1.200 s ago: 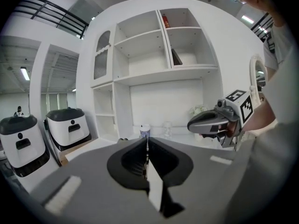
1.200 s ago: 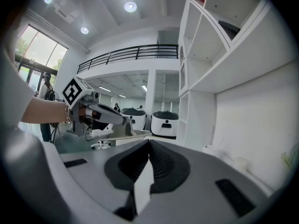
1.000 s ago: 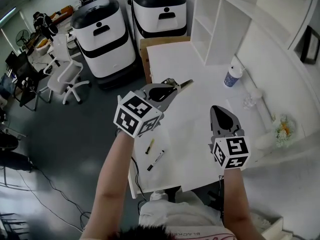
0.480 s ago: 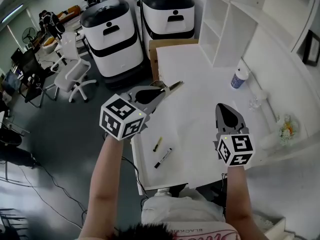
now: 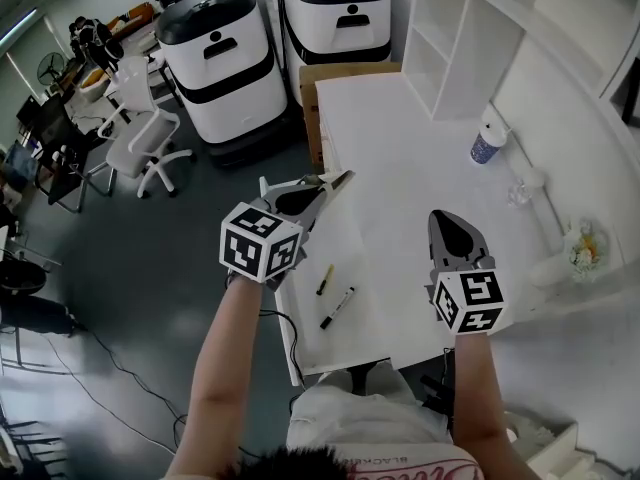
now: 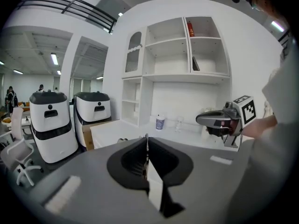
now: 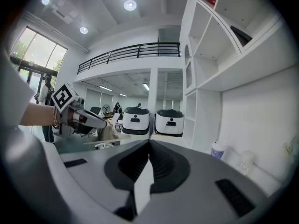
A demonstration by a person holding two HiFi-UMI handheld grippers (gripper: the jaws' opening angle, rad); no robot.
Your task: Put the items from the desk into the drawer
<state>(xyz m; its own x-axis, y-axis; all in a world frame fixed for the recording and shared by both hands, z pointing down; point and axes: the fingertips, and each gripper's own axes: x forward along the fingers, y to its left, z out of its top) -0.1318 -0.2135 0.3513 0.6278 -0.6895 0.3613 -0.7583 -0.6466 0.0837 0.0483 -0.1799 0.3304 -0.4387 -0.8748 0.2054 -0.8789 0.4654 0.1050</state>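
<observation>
Both clenched empty, the left gripper (image 5: 338, 179) is hovering over the desk's (image 5: 400, 138) left edge, the right gripper (image 5: 437, 215) over its near half. The pen (image 5: 325, 279) and marker (image 5: 338, 307) are lying by its near-left corner; the reach is probably starting, needing opened jaws.

Bare desk (image 5: 400, 178) stretches between two pens (image 5: 337, 307) at its near-left edge and a canister (image 5: 486, 146) by the wall.

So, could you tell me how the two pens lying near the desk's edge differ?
The yellow pen is shorter, with a yellow-and-black body; the marker is longer, white with black ends. The yellow pen lies farther from the person, the marker nearer. Both lie flat on the desk, slanted alike.
</observation>
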